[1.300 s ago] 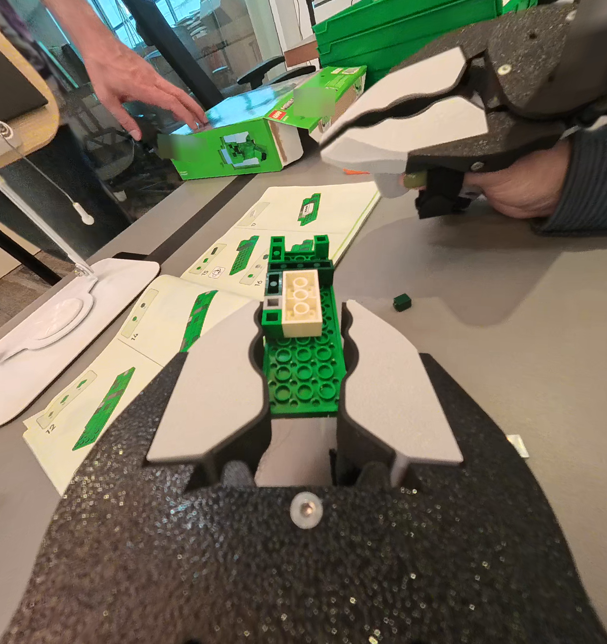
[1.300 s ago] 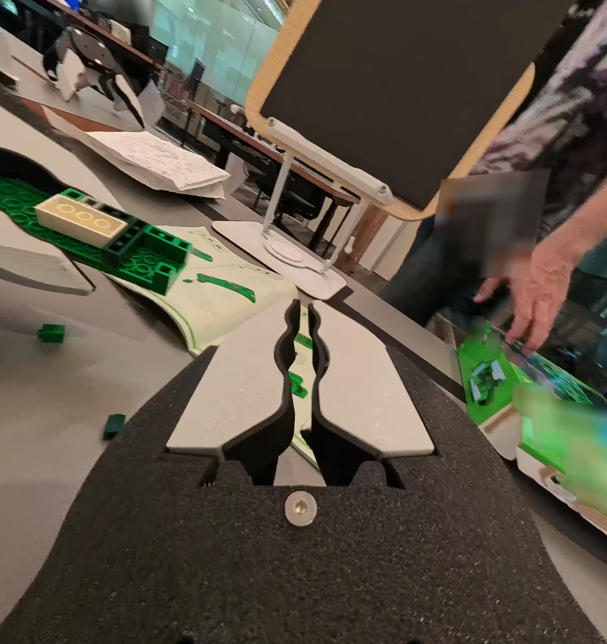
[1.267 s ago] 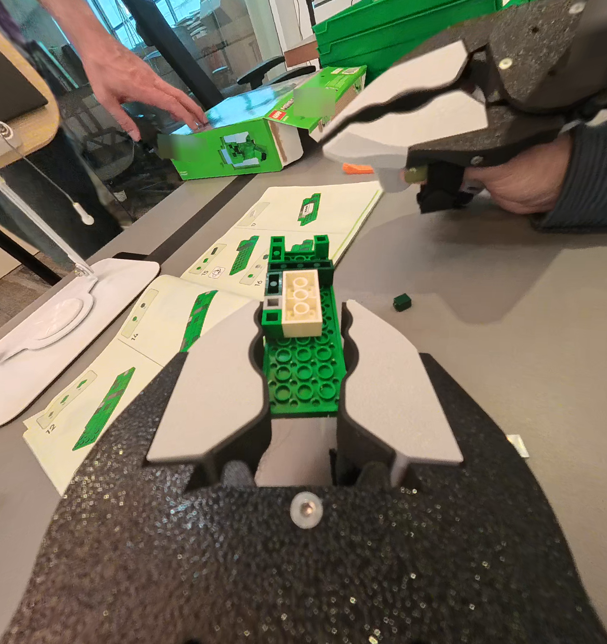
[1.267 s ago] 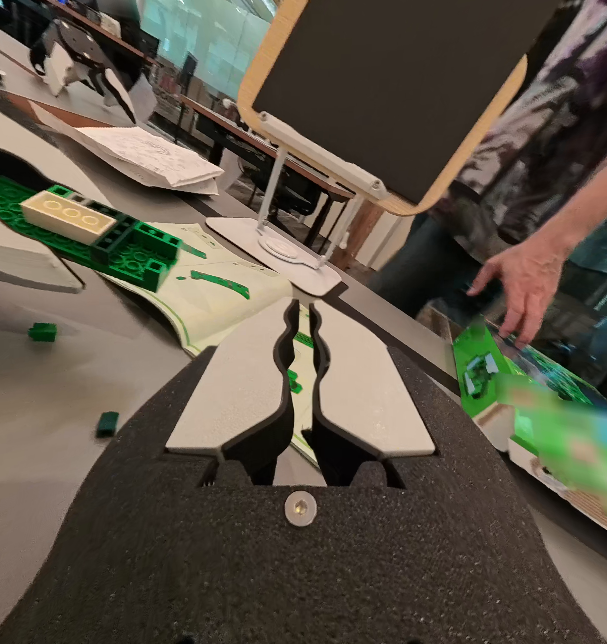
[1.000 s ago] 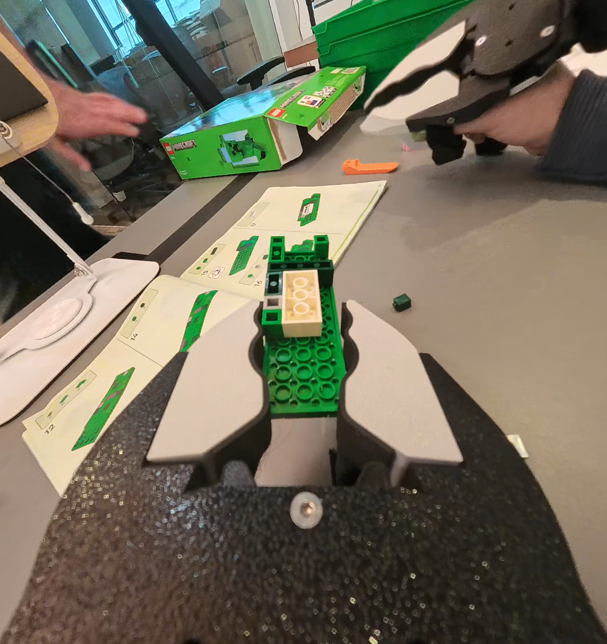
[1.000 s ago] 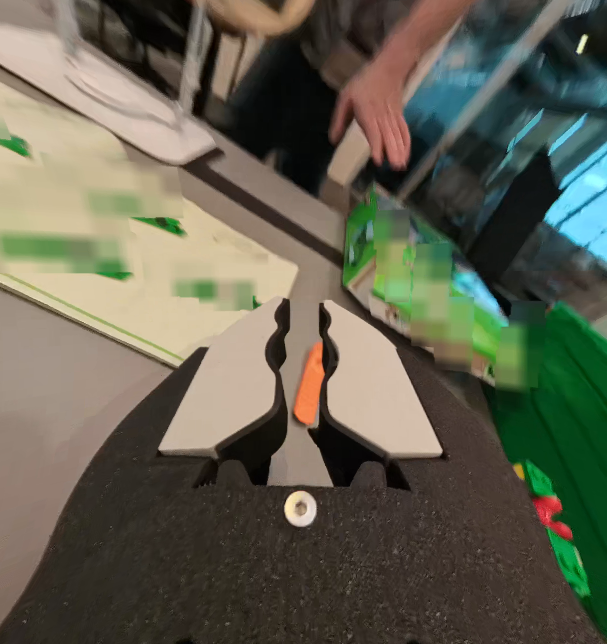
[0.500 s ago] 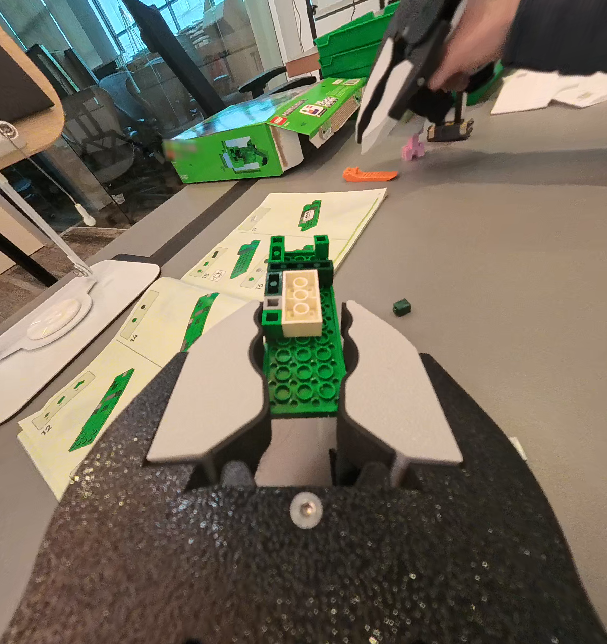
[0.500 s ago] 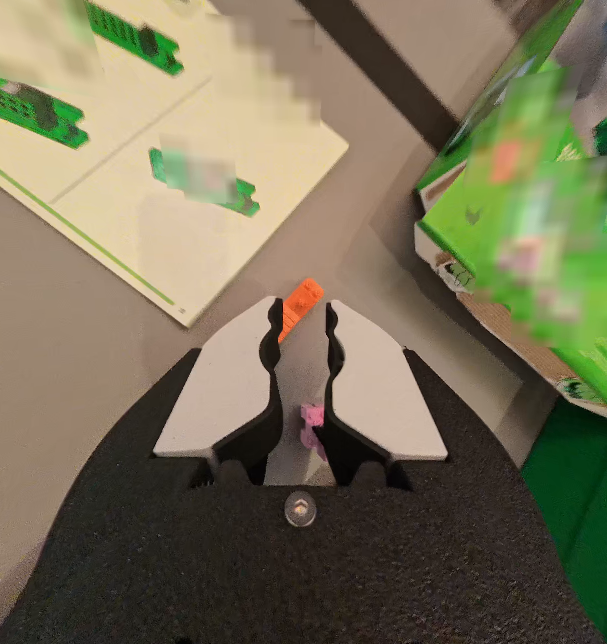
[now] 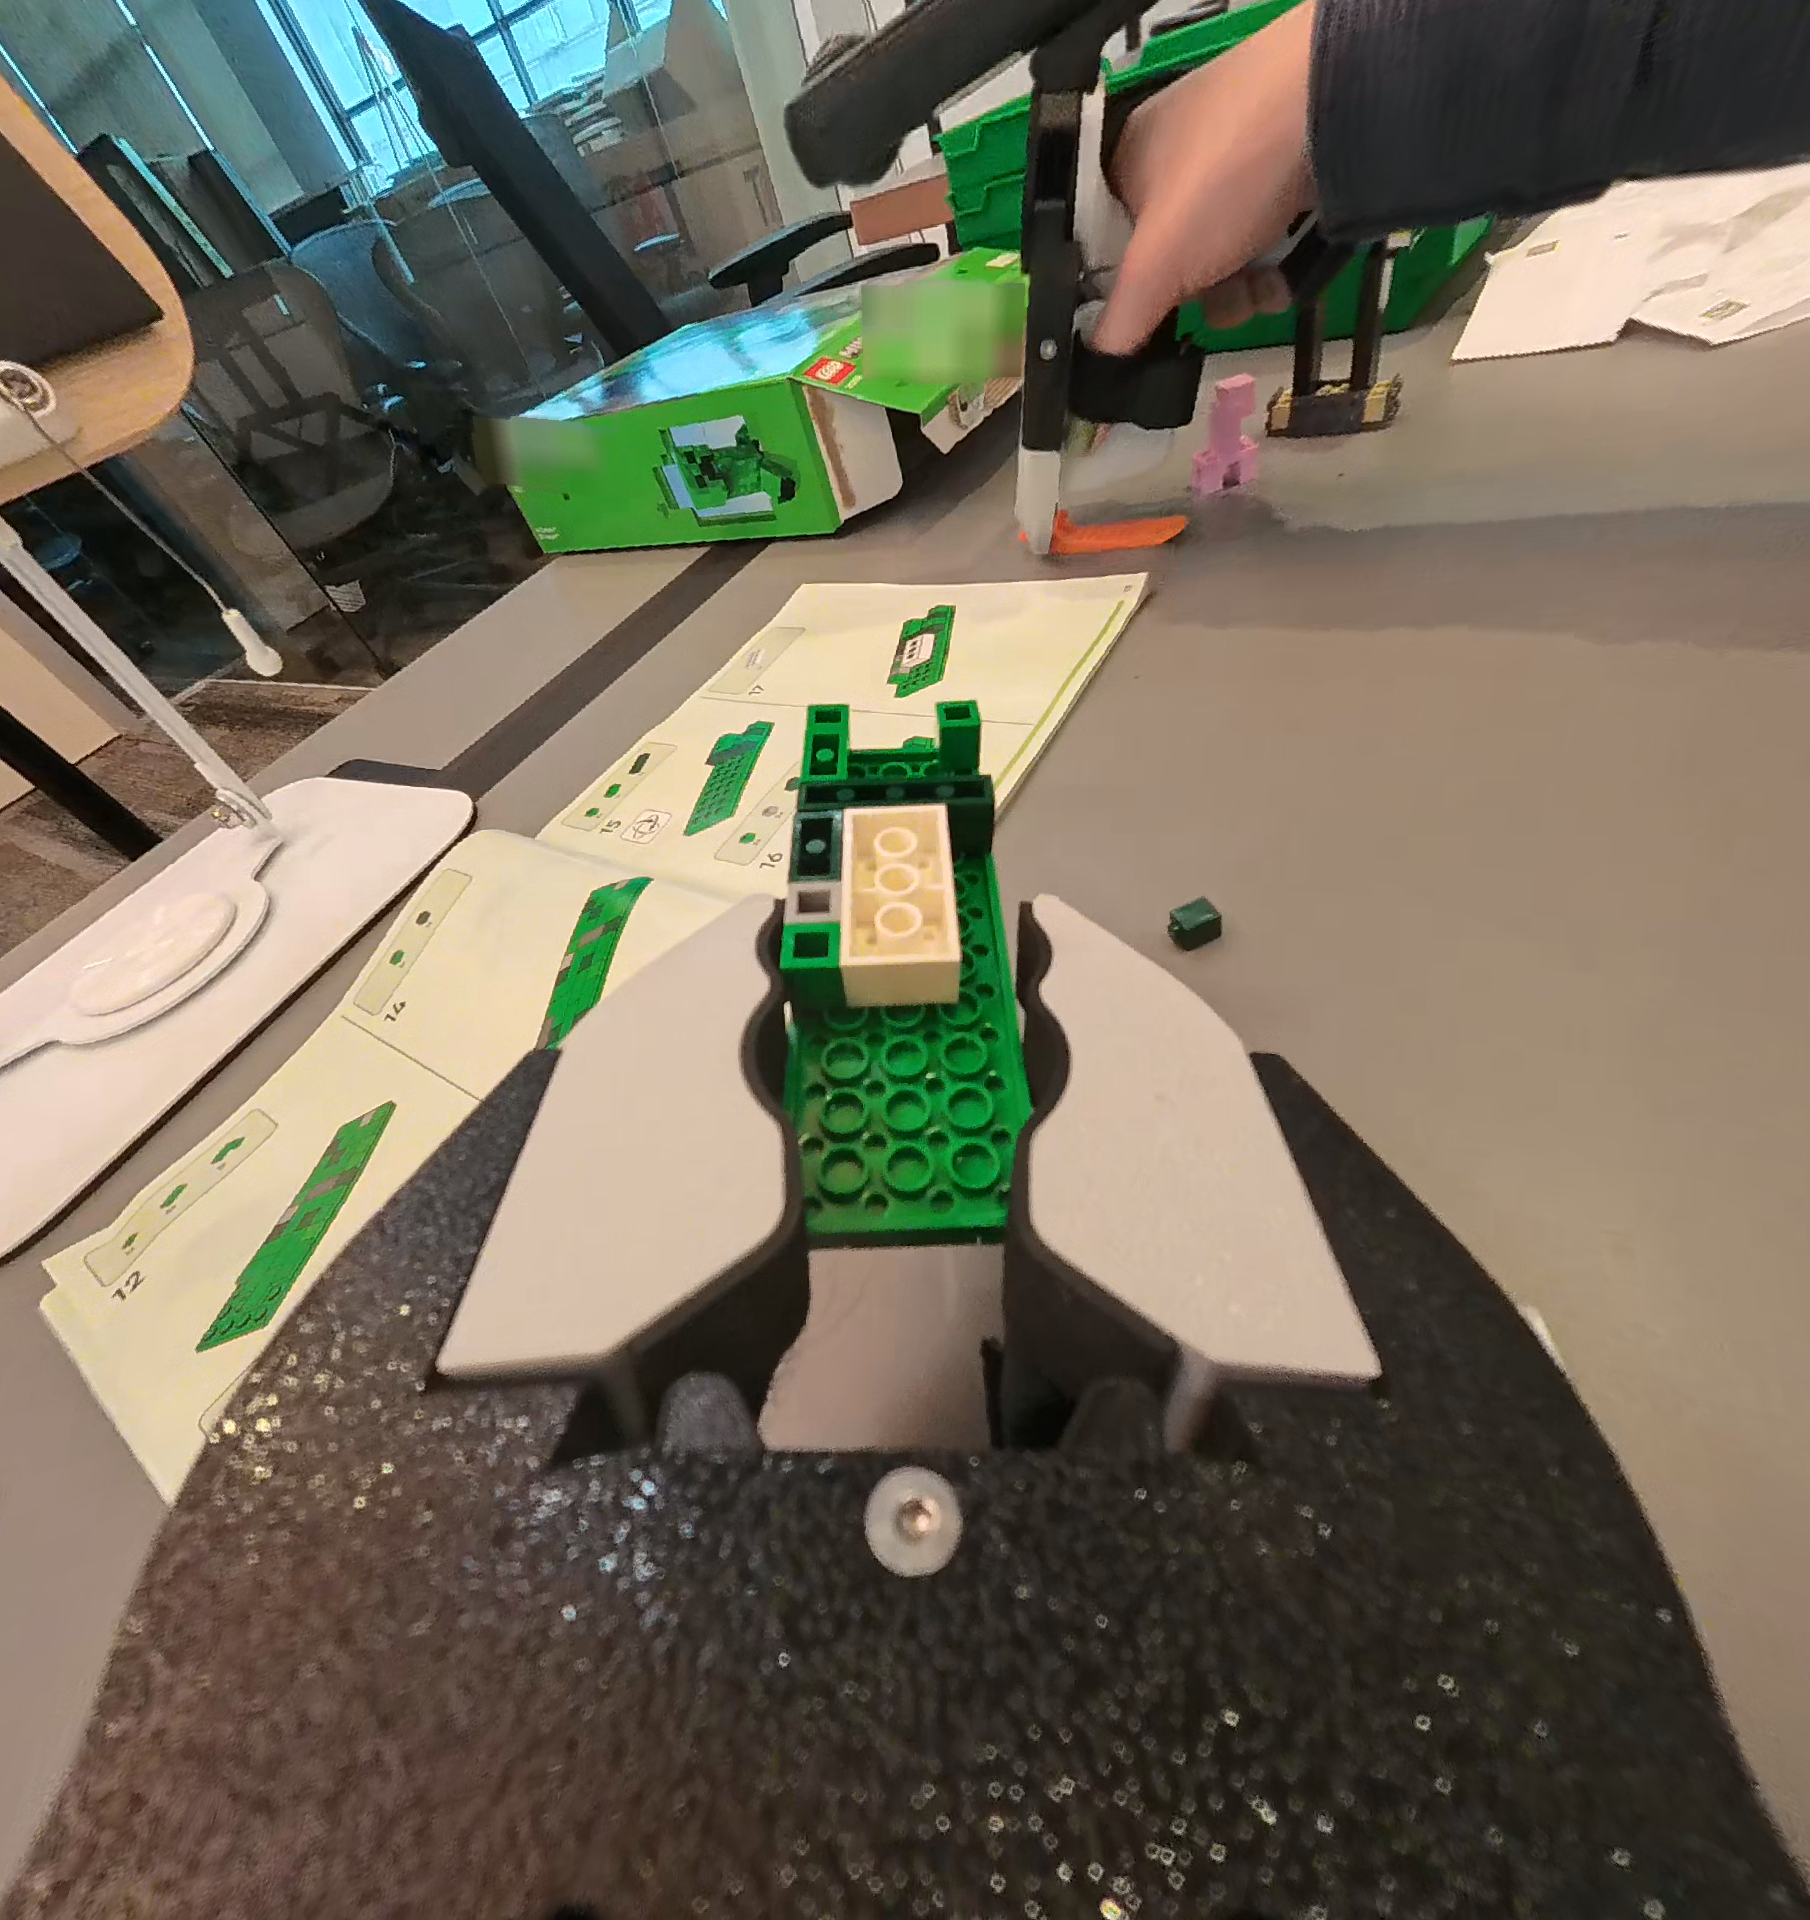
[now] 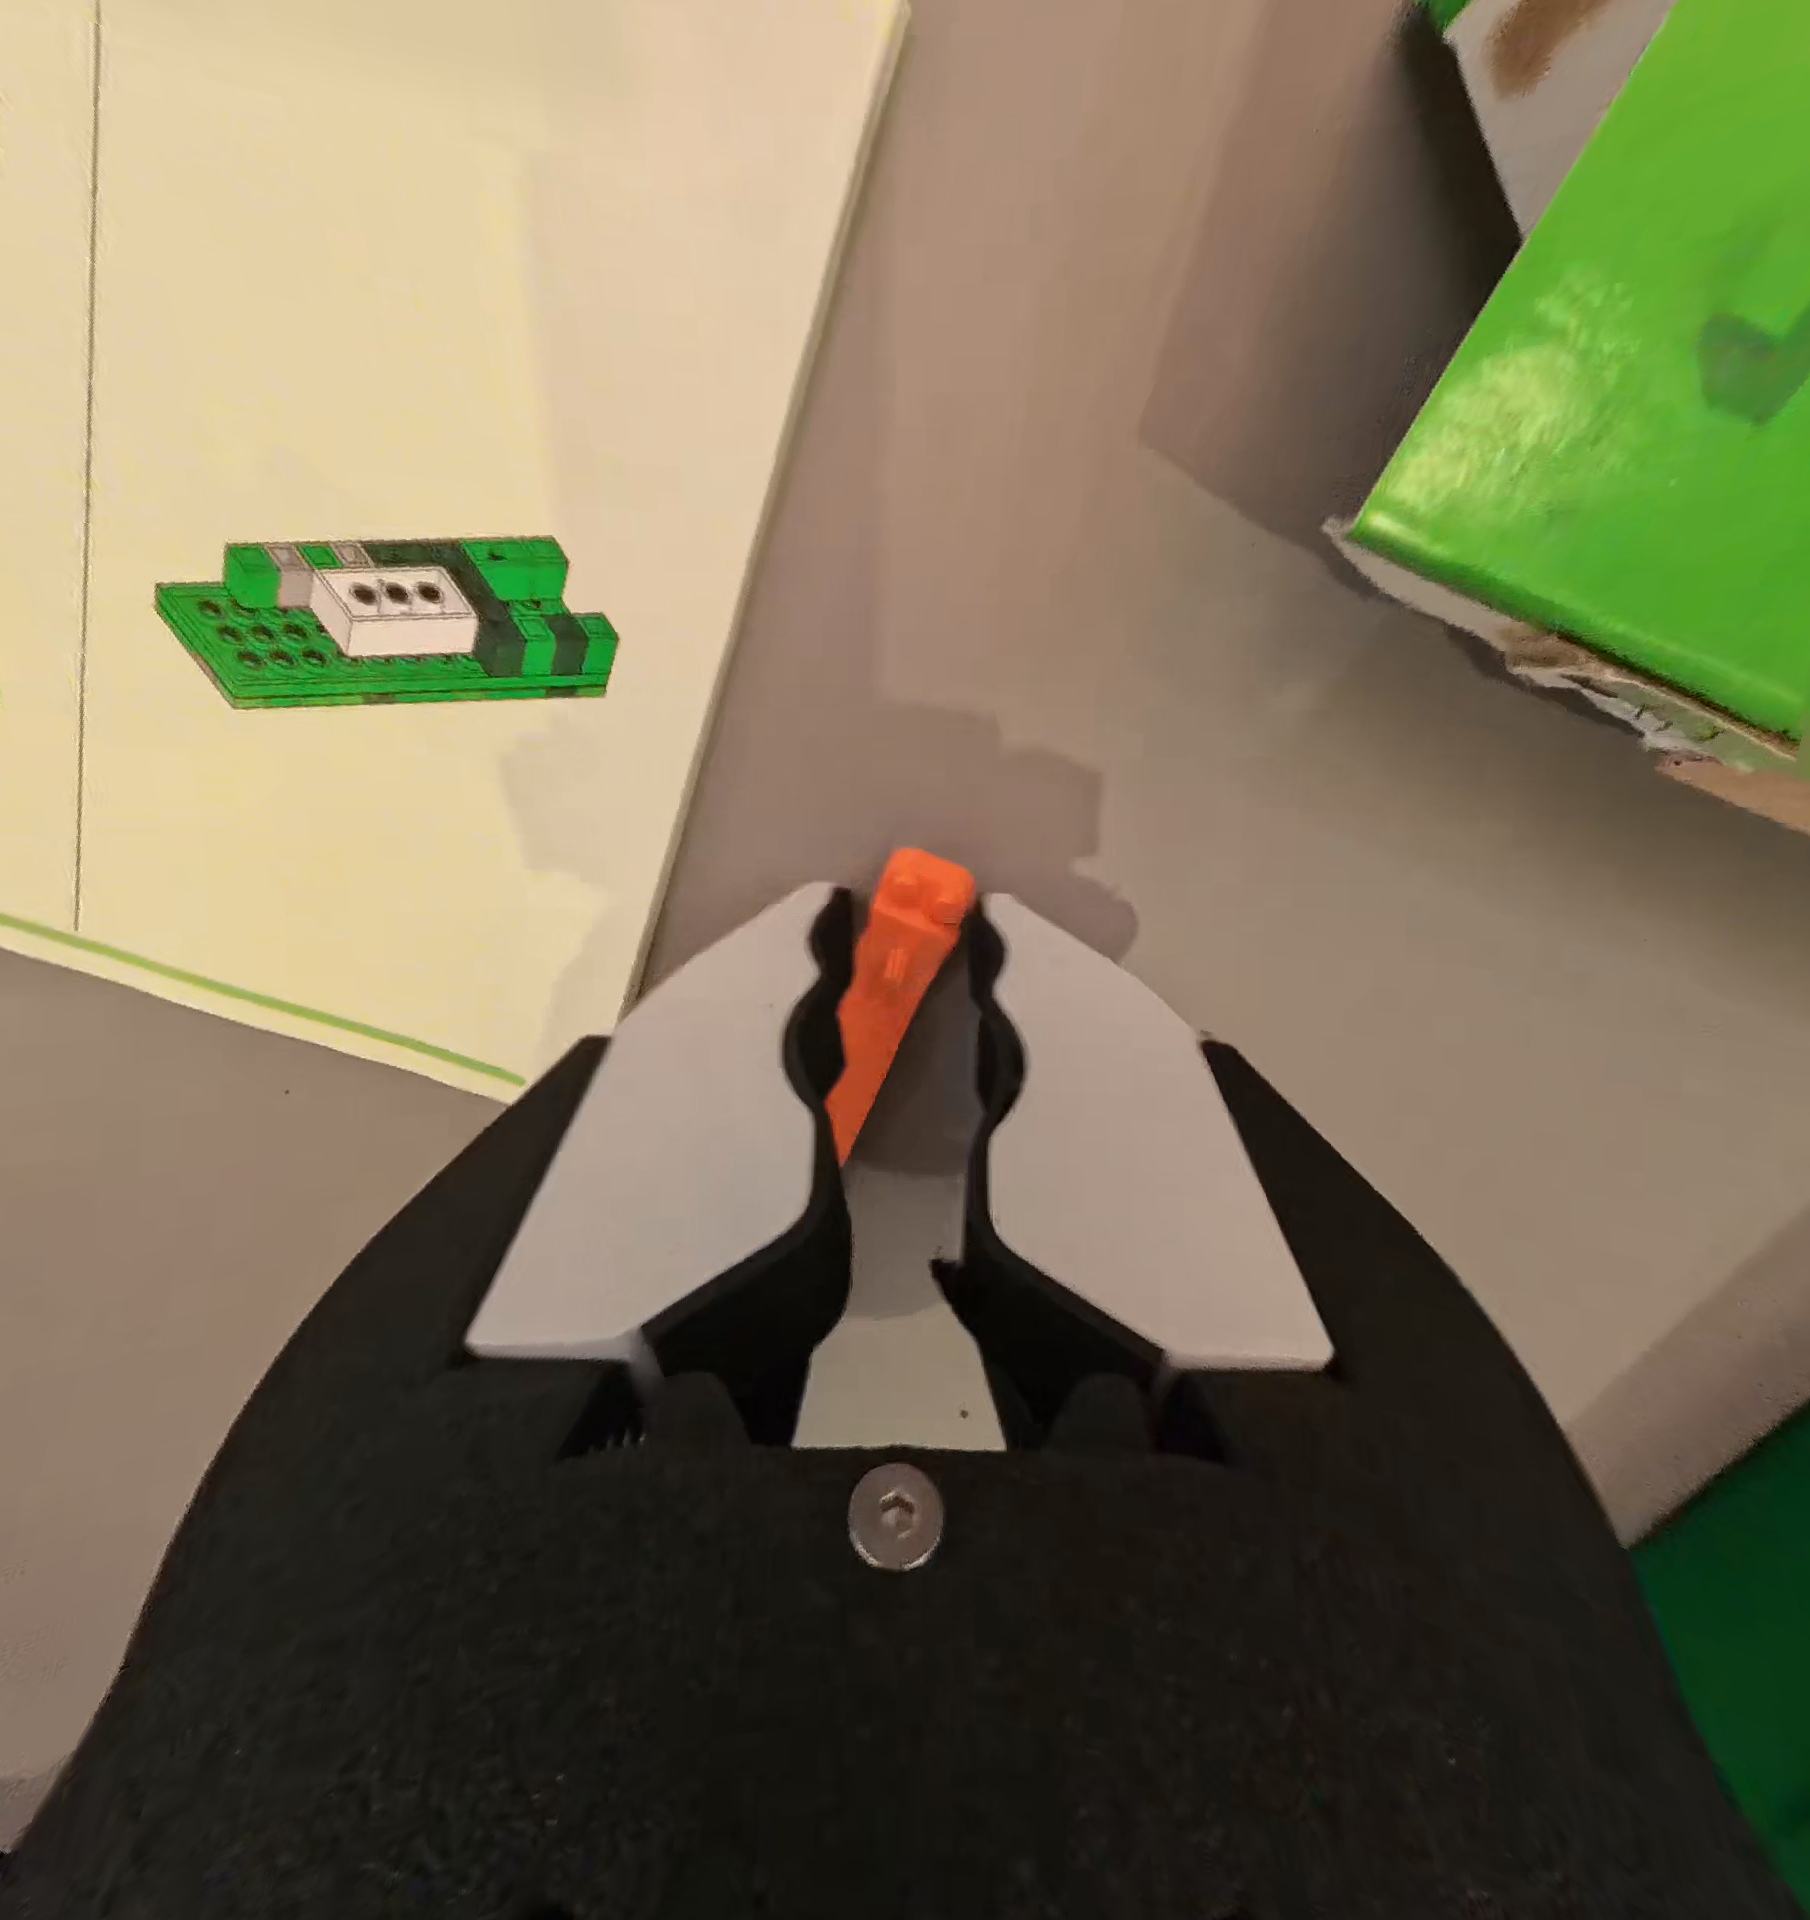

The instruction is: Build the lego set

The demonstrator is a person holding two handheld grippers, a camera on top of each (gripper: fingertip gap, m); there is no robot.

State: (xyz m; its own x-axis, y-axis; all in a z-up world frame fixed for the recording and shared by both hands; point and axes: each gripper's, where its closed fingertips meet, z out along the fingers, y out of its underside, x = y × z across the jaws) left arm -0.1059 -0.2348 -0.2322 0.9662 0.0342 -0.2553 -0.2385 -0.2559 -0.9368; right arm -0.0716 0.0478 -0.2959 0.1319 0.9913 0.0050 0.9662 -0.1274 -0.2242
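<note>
My left gripper is shut on a green studded plate build, holding it by its long sides above the table. A white brick and dark green bricks sit on its far half. My right gripper points down at the table with its jaws slightly apart on either side of an orange brick separator, which lies on the table. I cannot tell whether the jaws touch it. In the left wrist view the right gripper stands upright over the separator, far back.
The open instruction booklet lies left of the build and shows in the right wrist view. A green set box lies behind it. A small dark green brick, a pink figure and a white stand base are on the table. Spacing between my two grippers at the tips: around 30 cm.
My right gripper has swung away from the build, tipped downward and come down around the orange separator, its jaws a little wider. The left gripper and its build have stayed put.
</note>
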